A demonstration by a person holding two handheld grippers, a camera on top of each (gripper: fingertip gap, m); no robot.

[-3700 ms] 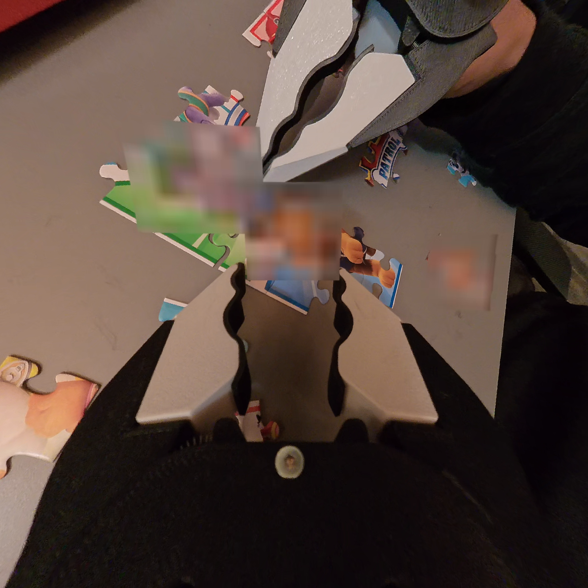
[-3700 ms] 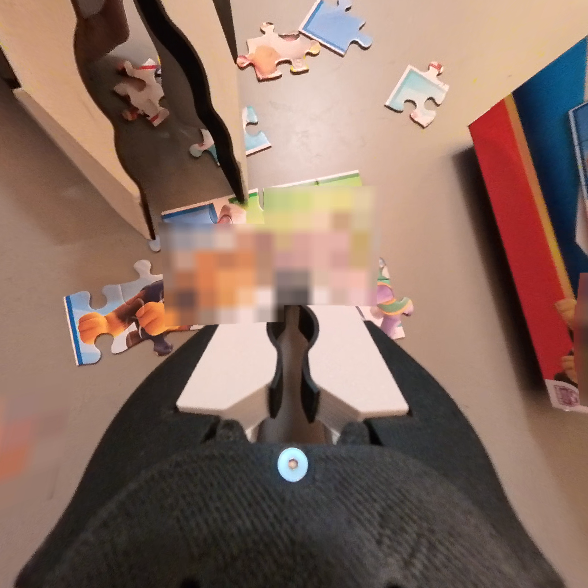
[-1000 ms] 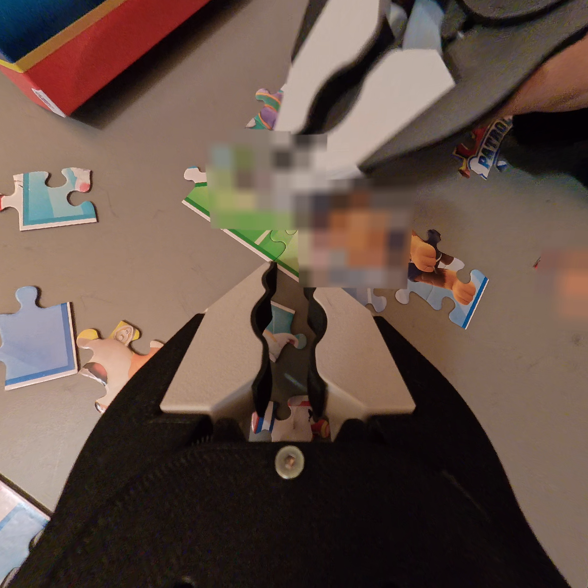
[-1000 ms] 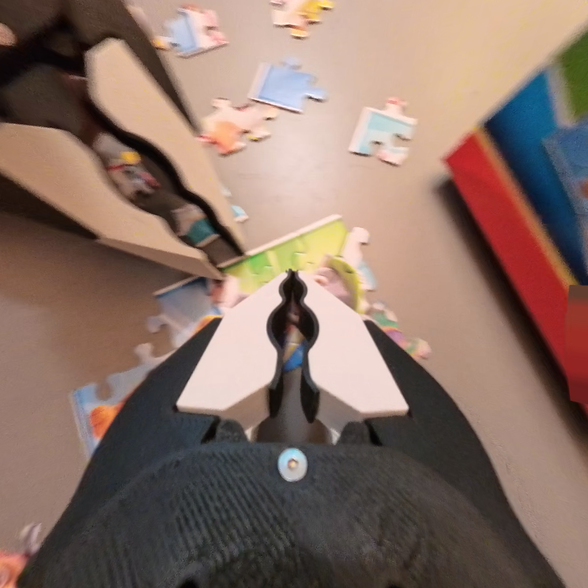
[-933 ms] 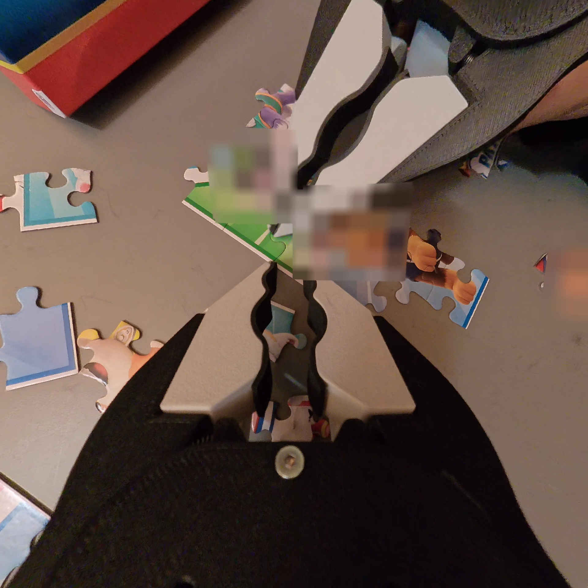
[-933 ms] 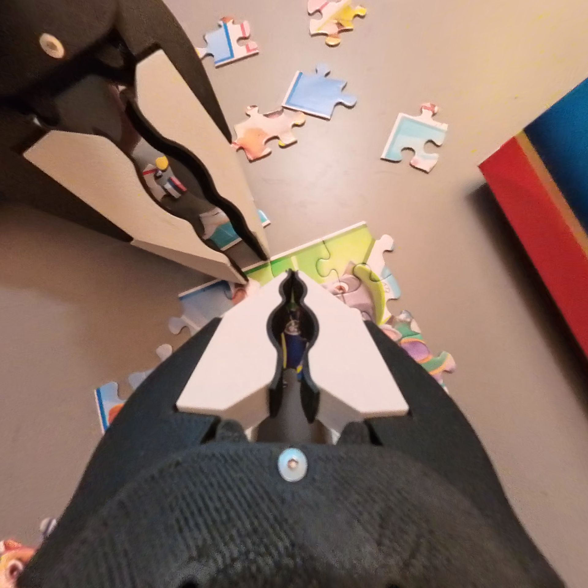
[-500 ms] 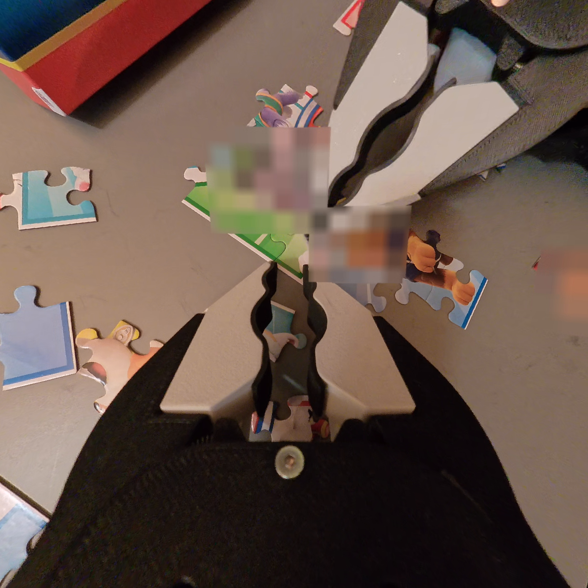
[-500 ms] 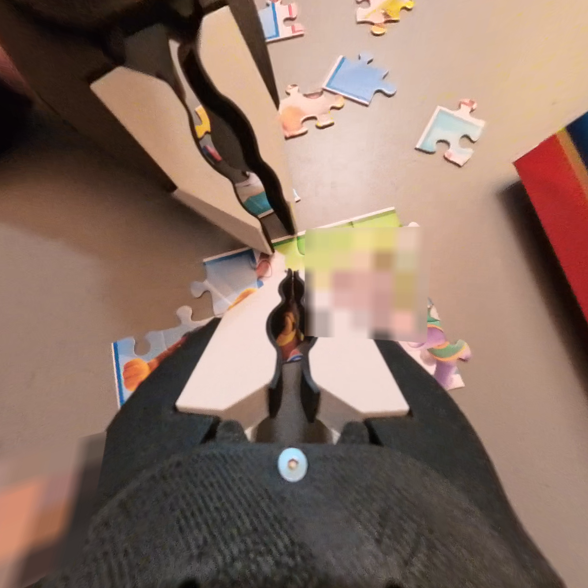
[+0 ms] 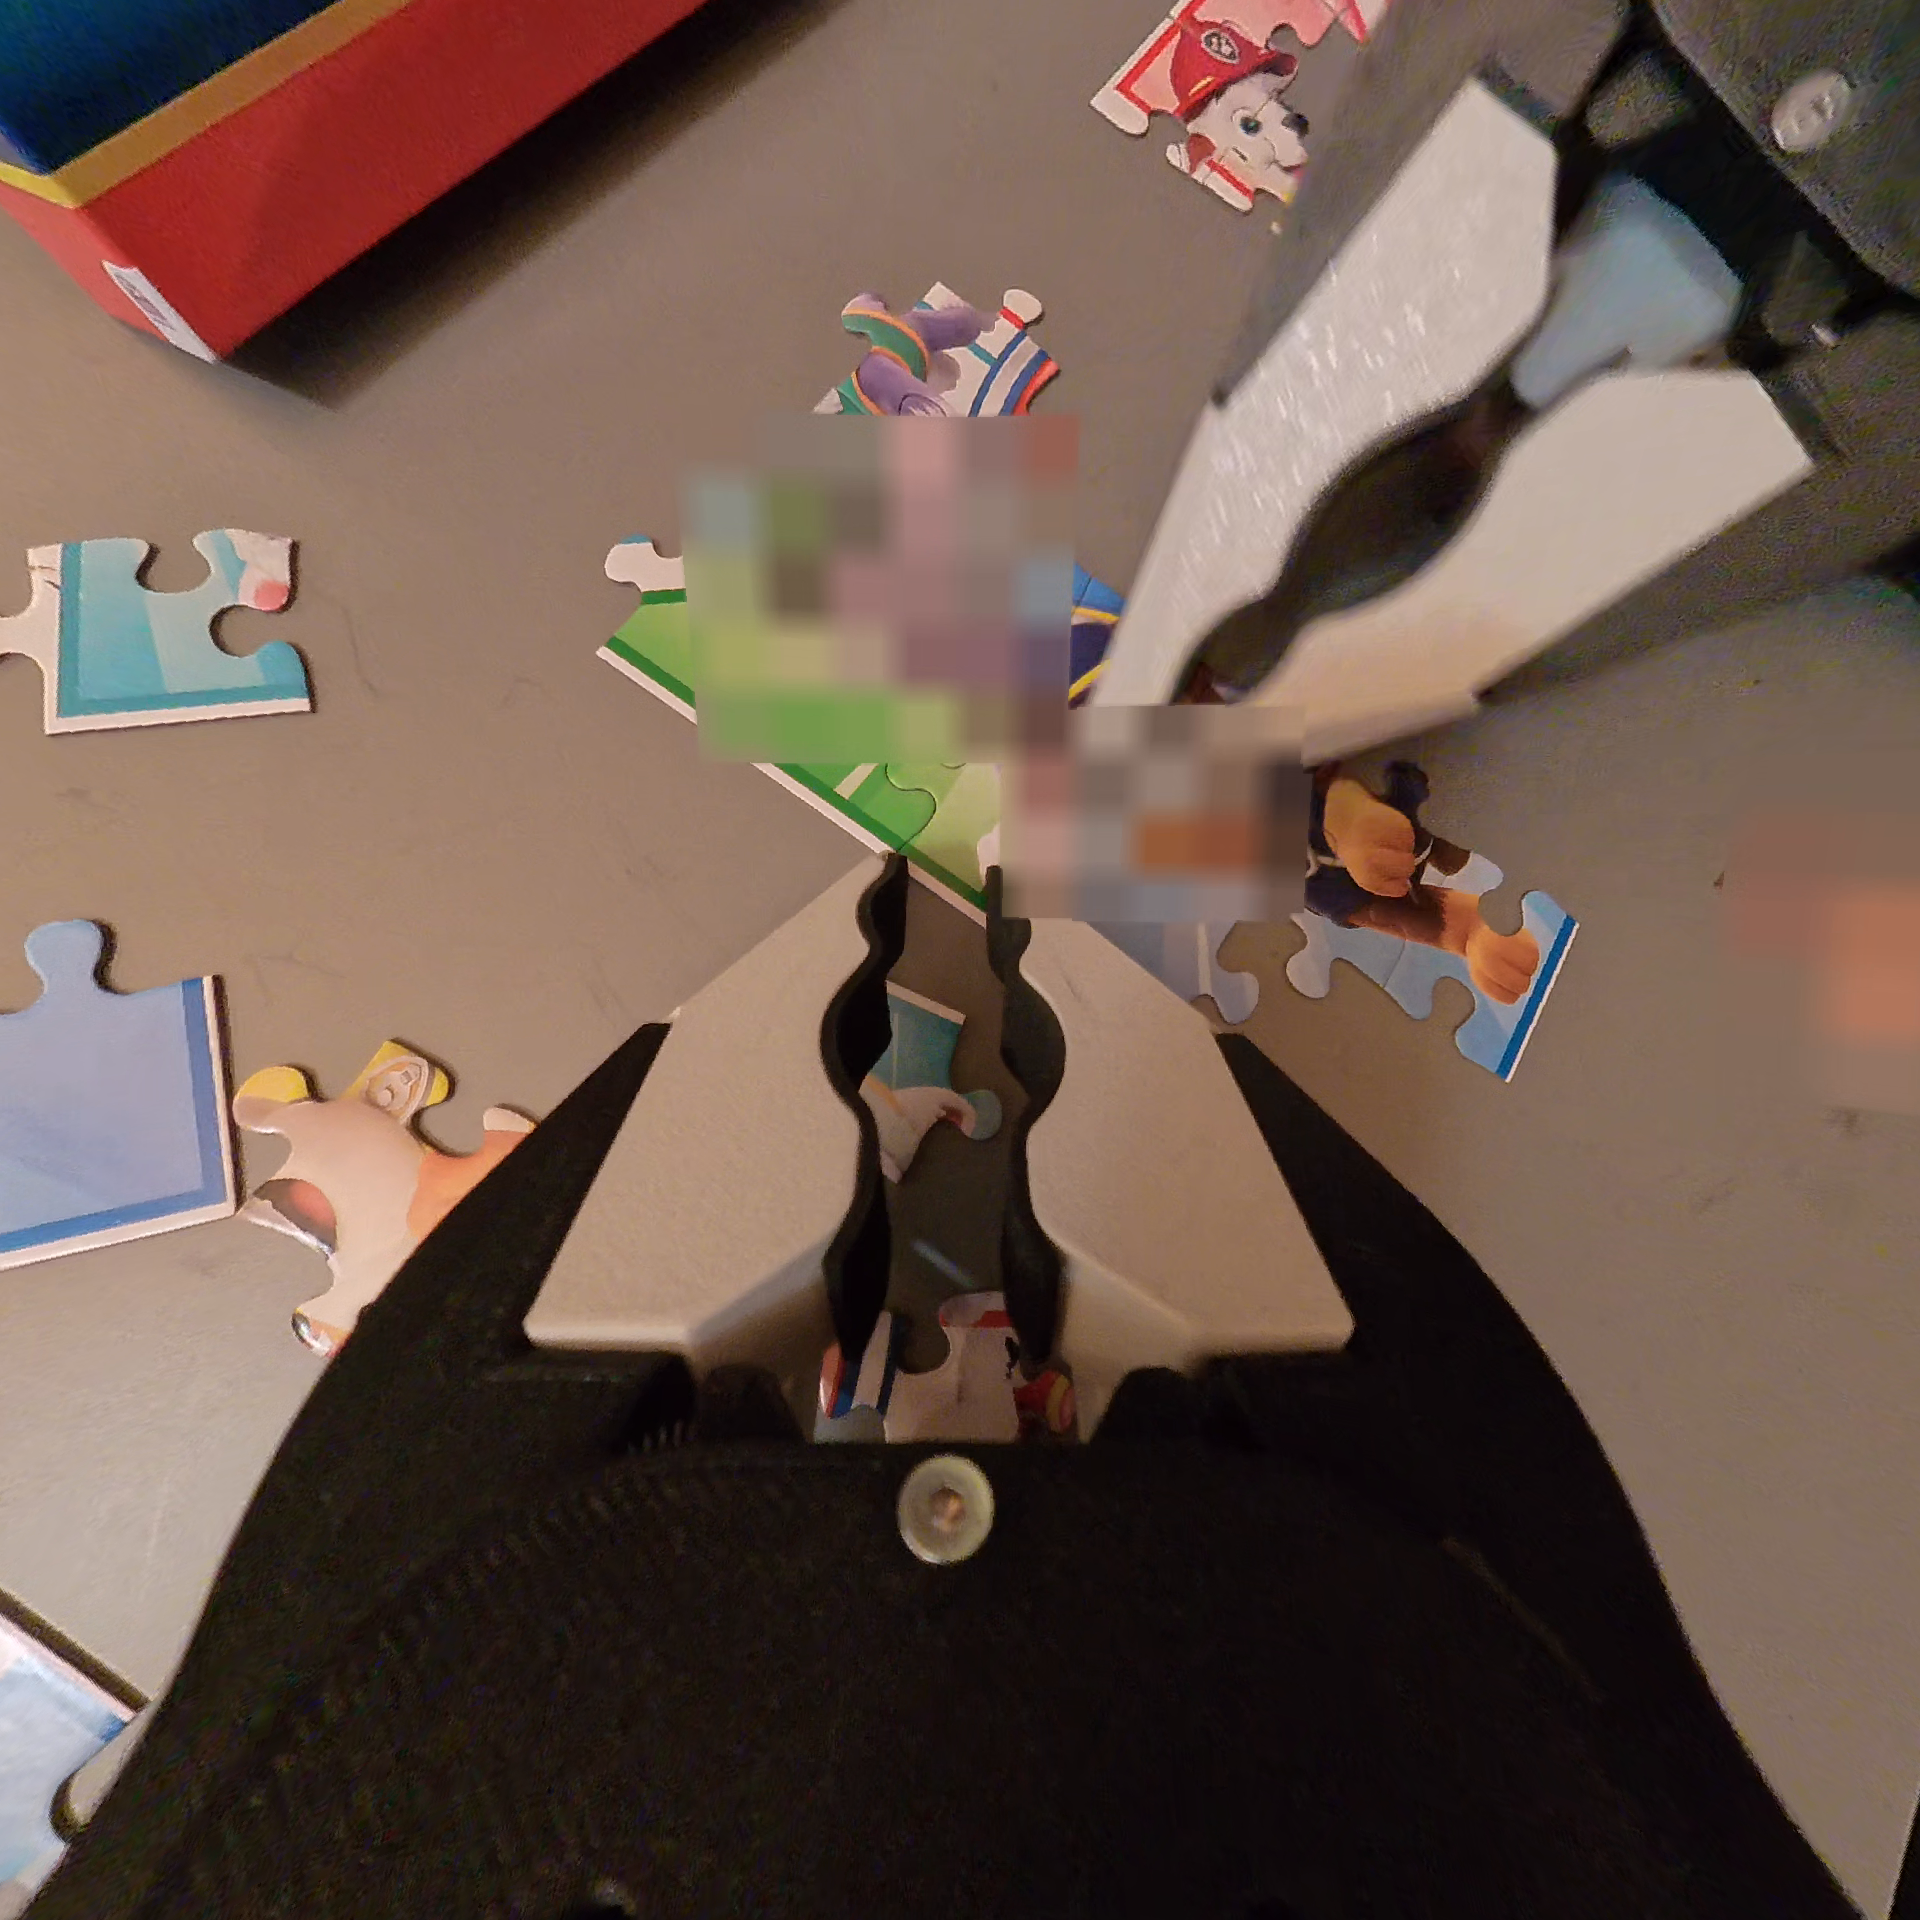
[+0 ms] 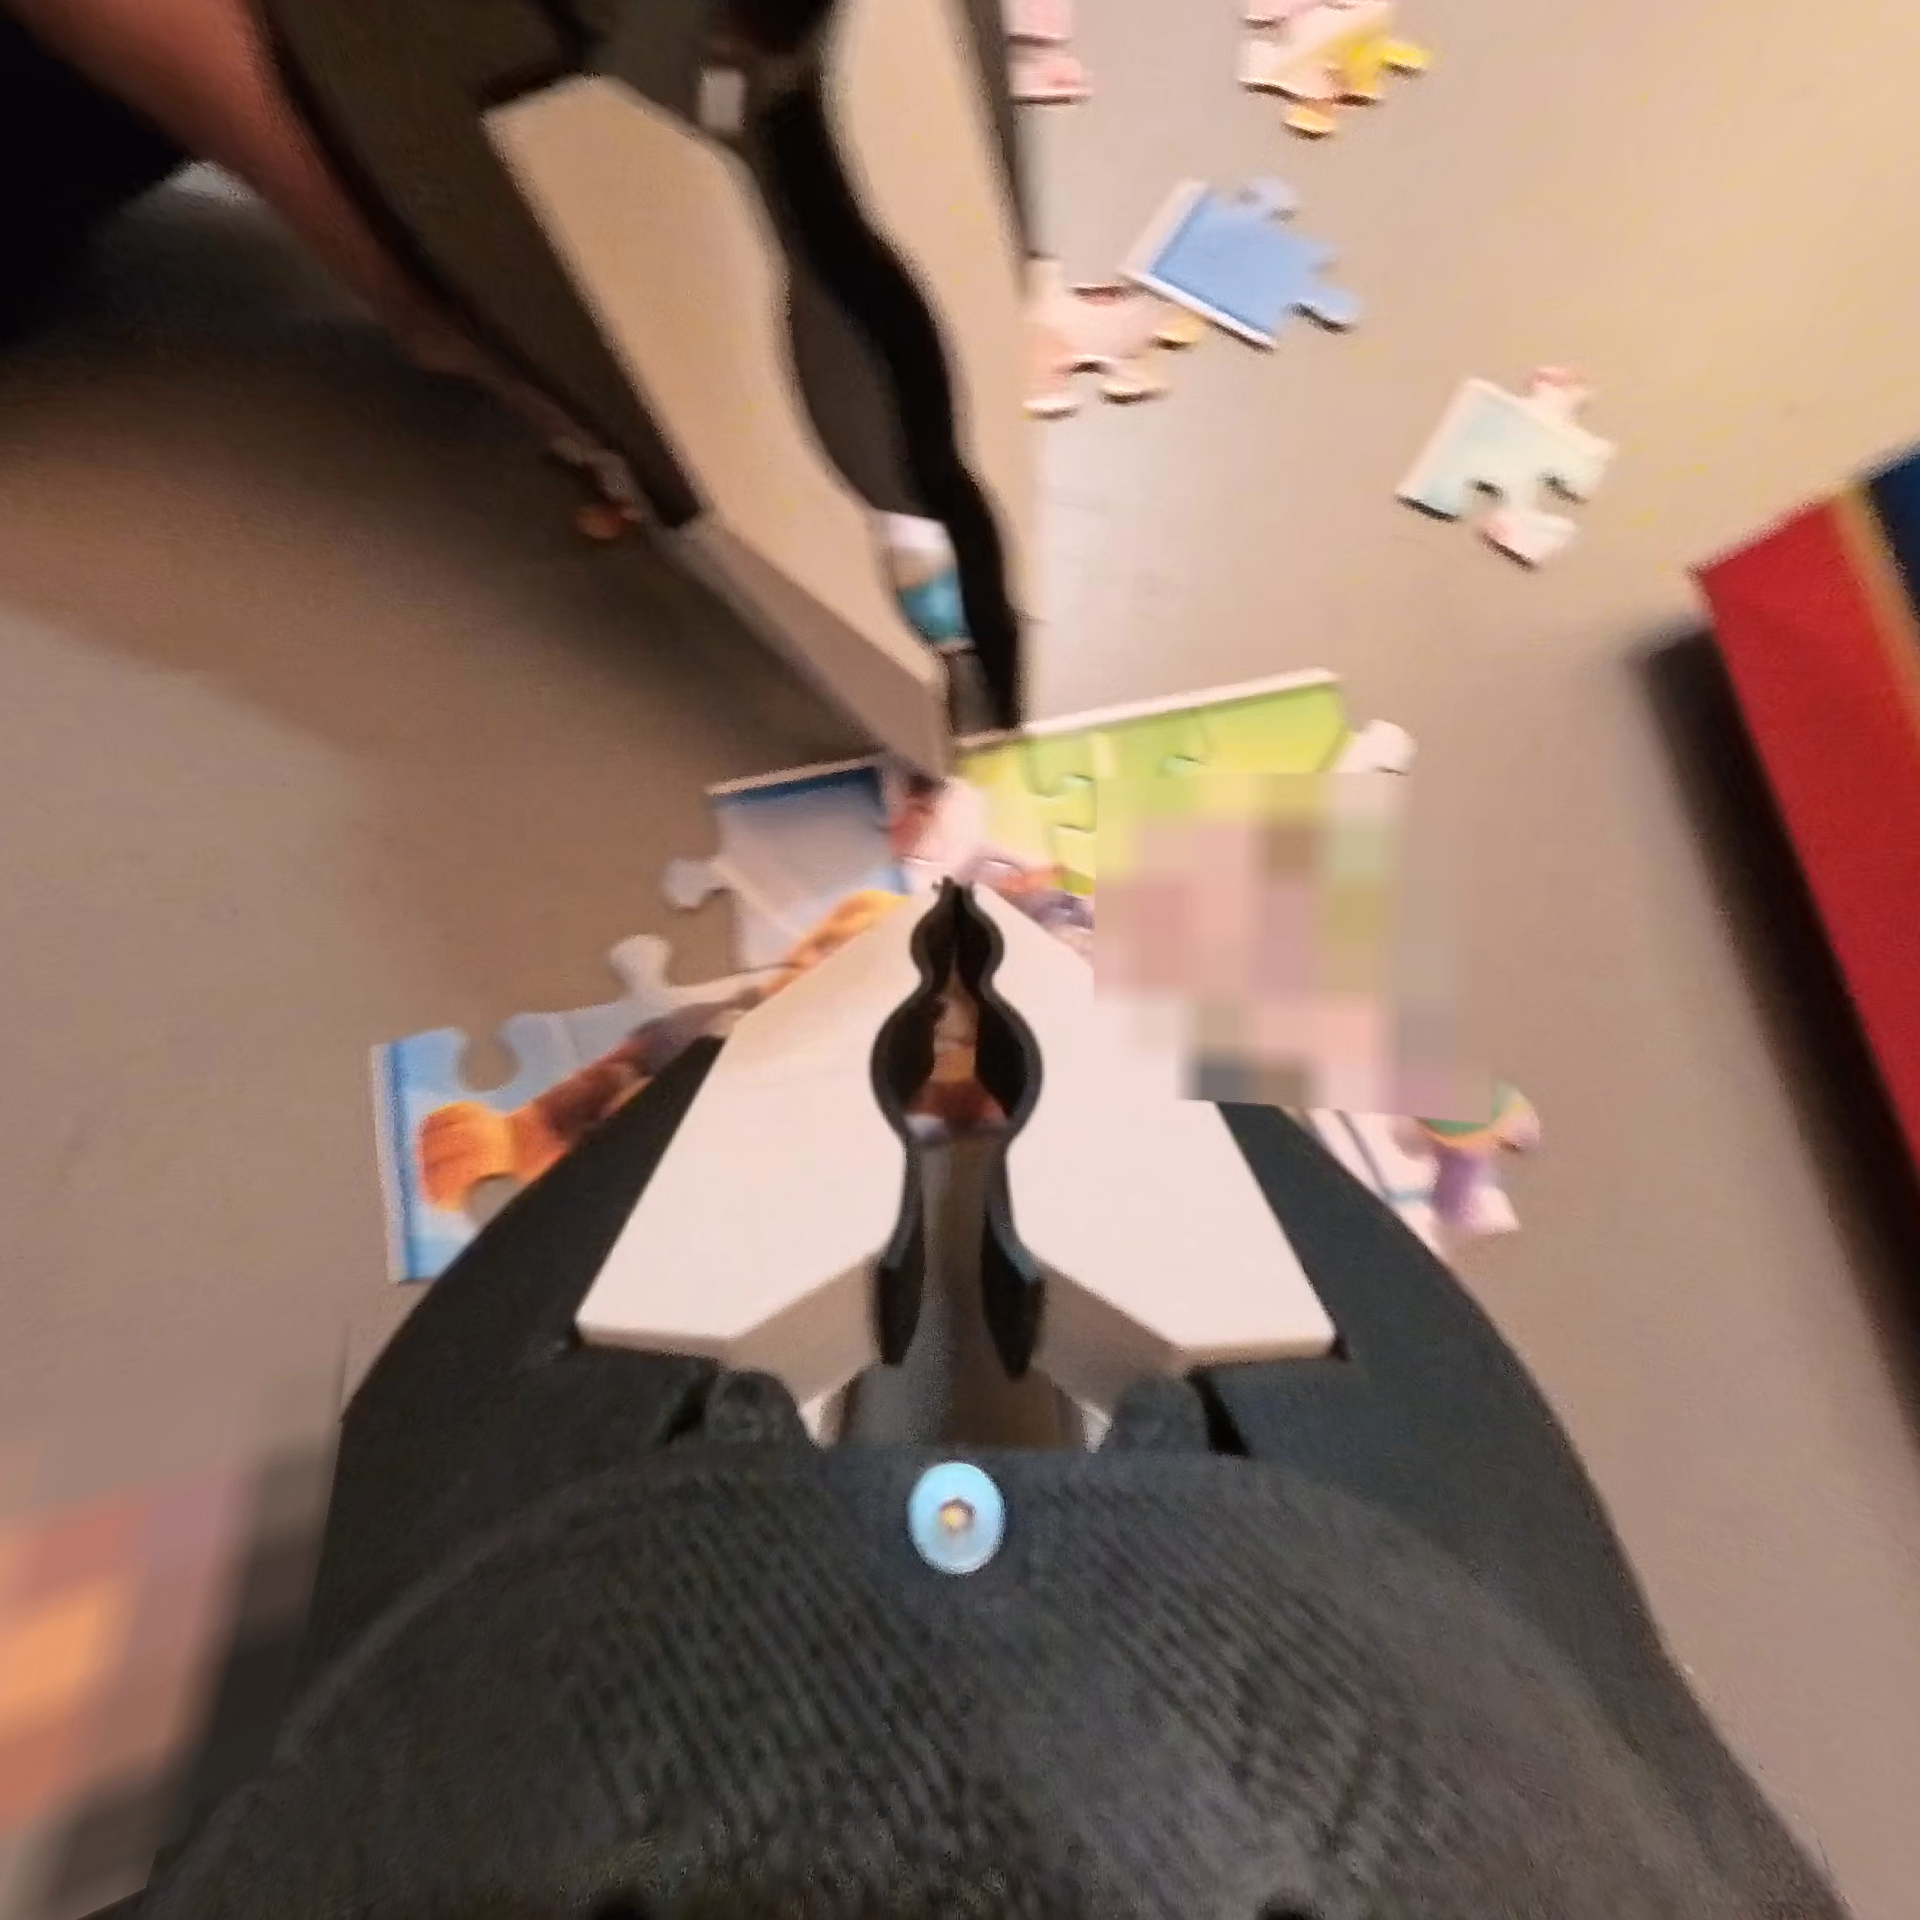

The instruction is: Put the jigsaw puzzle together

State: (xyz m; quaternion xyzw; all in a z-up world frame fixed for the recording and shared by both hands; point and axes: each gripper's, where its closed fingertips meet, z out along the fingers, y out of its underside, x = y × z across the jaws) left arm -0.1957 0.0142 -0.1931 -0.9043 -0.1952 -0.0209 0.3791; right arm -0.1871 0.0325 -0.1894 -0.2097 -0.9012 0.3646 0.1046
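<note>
Since half a second ago the right gripper (image 9: 1195, 686) has slid rightward along the assembled puzzle section (image 9: 914, 810), its closed tips now over the blue-and-orange part rather than the green part. The right wrist view is smeared with motion, and the loose pieces sit lower in it than before.

That joined section, green at one end and pale blue at the other, lies flat on the grey table (image 9: 468, 883) between the 2 grippers. The right gripper's jaws are pressed fully together, tips meeting with nothing between them, held just above or on the section; contact cannot be told. The left gripper (image 9: 943, 883) hovers at the section's near edge, its jaws narrowly parted and gripping nothing; a small teal-and-white piece (image 9: 925, 1081) lies on the table beneath the gap.

Farther out, a pale blue piece with a brown paw (image 9: 1455, 935) joins the section's right end. A striped purple piece (image 9: 945, 353) lies beyond it. Left of the left gripper lie a teal piece (image 9: 156, 634), a blue piece (image 9: 104, 1101) and a cream-and-orange piece (image 9: 364, 1164). A red puzzle box (image 9: 312, 156) stands at the far left.
</note>
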